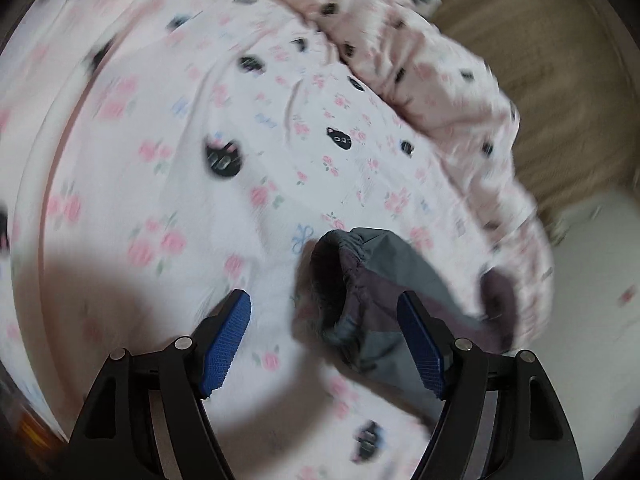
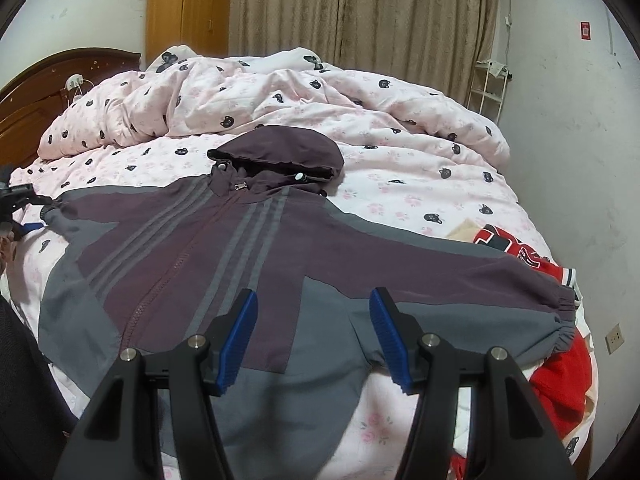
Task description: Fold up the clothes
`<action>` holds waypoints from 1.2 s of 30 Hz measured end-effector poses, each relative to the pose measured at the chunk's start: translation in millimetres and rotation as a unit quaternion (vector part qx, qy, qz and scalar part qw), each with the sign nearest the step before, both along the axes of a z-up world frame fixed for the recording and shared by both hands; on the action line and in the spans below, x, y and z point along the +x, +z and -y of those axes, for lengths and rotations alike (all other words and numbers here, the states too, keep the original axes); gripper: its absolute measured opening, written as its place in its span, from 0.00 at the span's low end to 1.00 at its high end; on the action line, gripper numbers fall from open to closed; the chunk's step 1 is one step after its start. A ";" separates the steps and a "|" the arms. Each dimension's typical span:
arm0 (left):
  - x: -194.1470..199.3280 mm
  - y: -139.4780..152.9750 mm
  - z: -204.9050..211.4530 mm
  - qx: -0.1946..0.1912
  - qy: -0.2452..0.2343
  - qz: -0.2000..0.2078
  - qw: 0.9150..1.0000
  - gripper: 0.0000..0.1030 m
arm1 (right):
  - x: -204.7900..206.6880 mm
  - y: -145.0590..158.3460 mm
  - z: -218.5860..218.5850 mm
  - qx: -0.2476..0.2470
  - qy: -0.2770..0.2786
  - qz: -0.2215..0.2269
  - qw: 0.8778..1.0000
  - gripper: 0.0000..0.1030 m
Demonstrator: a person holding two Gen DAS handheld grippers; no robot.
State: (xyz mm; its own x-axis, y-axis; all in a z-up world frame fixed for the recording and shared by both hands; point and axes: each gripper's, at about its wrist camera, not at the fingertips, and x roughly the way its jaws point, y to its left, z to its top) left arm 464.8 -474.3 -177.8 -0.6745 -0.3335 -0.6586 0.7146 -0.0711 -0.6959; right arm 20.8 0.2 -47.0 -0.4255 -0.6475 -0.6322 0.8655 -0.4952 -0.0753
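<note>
A purple and grey hooded jacket [image 2: 224,256] lies front up, zipped, spread flat on the bed, sleeves out to both sides. My right gripper [image 2: 312,308] is open and empty, hovering over the jacket's right side near the armpit. In the left wrist view my left gripper [image 1: 324,312] is open, with the elastic cuff of the jacket's sleeve [image 1: 344,288] between its blue pads, not pinched. The left gripper [image 2: 20,208] also shows in the right wrist view at the far left by that cuff. The left view is motion-blurred.
The bed sheet [image 2: 420,184] is pink with flowers and black bear faces. A rumpled duvet [image 2: 248,92] lies at the back. A red garment [image 2: 560,364] lies at the right bed edge. A wooden headboard [image 2: 36,92], wardrobe [image 2: 188,8], curtains and a white wall surround the bed.
</note>
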 end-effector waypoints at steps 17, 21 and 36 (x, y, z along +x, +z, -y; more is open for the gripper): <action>-17.9 -3.0 3.2 0.037 -0.030 -0.047 0.998 0.69 | 2.6 0.5 14.0 0.006 0.009 0.002 1.000 0.58; -24.6 -2.3 4.7 0.037 -0.032 -0.062 0.997 0.69 | 4.1 -0.5 16.6 0.009 0.013 0.002 1.000 0.58; -31.4 -0.8 8.8 0.014 -0.019 -0.044 0.999 0.11 | 4.0 -4.7 23.6 0.016 0.018 0.011 1.000 0.58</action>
State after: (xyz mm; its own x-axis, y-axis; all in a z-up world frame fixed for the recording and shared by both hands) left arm 433.4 -483.1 -178.6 -0.7425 -0.2887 -0.6044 0.6472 -0.0765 -0.7585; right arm 24.8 -23.4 -51.7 -0.3892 -0.6412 -0.6613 0.8839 -0.4621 -0.0721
